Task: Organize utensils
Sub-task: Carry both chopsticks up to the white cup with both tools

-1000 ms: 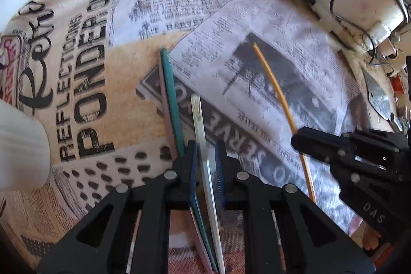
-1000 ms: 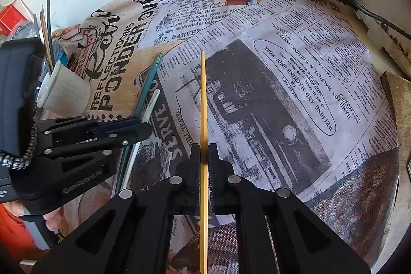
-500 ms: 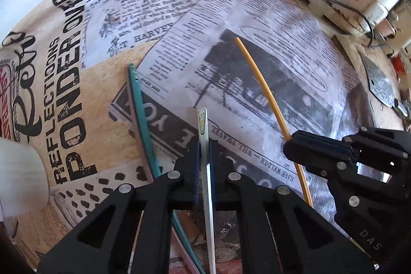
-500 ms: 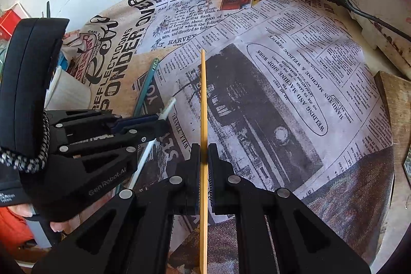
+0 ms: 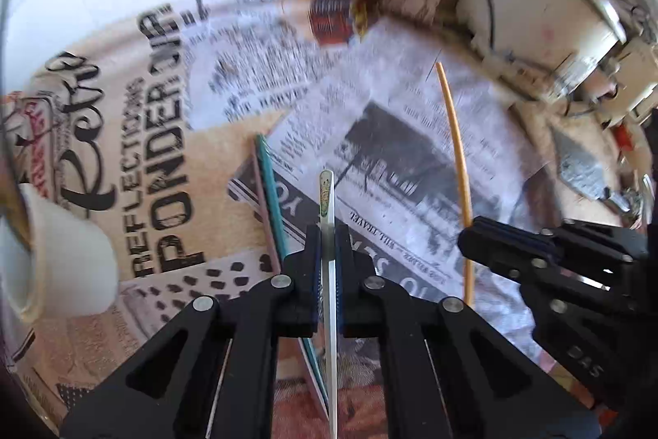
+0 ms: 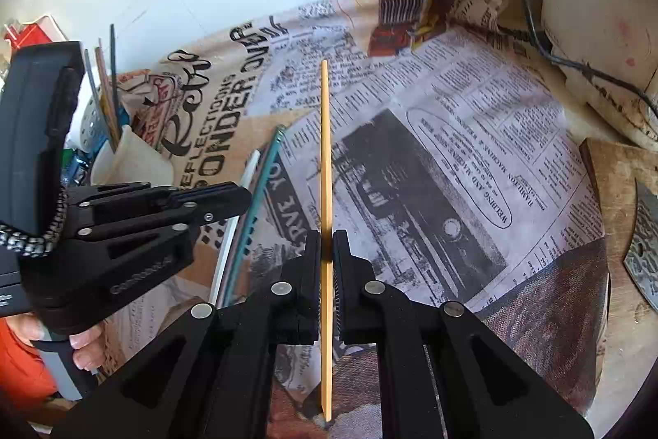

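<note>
At the far left we see a white cup [image 6: 131, 161] standing on the newsprint-patterned cloth [image 6: 473, 134], with several thin sticks [image 6: 107, 89] upright in it; we take that as the place for the rest. Just right of it our left gripper [image 5: 327, 245] is clamped on a white chopstick [image 5: 327, 217] with a printed tip, gripped partway along so the tip juts out ahead of the pads. Under it a teal chopstick [image 5: 271, 188] lies flat on the cloth, with a pinkish one tight against it. Further right, our right gripper [image 6: 327, 254] is closed on a yellow chopstick [image 6: 325, 151], again partway along its length, with a long run of it ahead of the fingers.

We judge all of these light, stiff and smooth: thin tapered rods that can swivel or slide between flat pads. A hold nearer the middle should steady them. The cloth looks soft and slightly wrinkled; the cup looks glazed and hard, and light enough to tip if a stick knocks its rim.
</note>
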`<action>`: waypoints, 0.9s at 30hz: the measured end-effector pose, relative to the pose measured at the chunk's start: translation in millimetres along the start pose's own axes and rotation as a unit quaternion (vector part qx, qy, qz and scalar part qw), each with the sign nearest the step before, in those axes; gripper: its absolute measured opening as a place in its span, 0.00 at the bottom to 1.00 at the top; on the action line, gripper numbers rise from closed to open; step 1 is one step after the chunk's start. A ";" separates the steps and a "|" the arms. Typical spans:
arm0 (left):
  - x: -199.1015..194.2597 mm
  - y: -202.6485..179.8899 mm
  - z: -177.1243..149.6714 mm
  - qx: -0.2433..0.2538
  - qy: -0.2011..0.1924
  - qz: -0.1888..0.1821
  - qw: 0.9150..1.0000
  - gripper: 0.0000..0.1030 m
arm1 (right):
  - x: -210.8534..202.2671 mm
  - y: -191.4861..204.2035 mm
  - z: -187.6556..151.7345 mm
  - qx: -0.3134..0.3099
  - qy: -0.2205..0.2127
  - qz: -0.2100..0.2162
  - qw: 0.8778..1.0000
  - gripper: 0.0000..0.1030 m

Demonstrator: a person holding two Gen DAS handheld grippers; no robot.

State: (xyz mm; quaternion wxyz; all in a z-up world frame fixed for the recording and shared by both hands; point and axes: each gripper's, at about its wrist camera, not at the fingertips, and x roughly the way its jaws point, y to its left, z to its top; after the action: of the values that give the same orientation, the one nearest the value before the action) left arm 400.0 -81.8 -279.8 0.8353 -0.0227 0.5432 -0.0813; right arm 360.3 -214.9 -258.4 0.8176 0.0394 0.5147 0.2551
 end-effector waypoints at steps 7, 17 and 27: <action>-51.7 -0.7 -7.7 -0.006 -0.058 0.005 0.998 0.04 | -23.7 20.2 -2.4 -0.015 -0.027 0.001 1.000 0.05; -107.9 7.7 -18.2 -0.022 -0.121 0.009 0.992 0.04 | -51.1 48.4 1.1 -0.041 -0.070 -0.002 0.997 0.05; -158.3 22.6 -22.0 -0.024 -0.182 0.016 0.983 0.04 | -76.1 78.1 16.1 -0.066 -0.110 -0.003 0.992 0.05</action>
State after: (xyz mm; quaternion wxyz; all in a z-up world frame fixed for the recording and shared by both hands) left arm 319.6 -33.0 -148.6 0.9205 -0.0489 0.3845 -0.0490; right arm 318.9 -178.8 -162.8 0.8709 0.0119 0.4039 0.2797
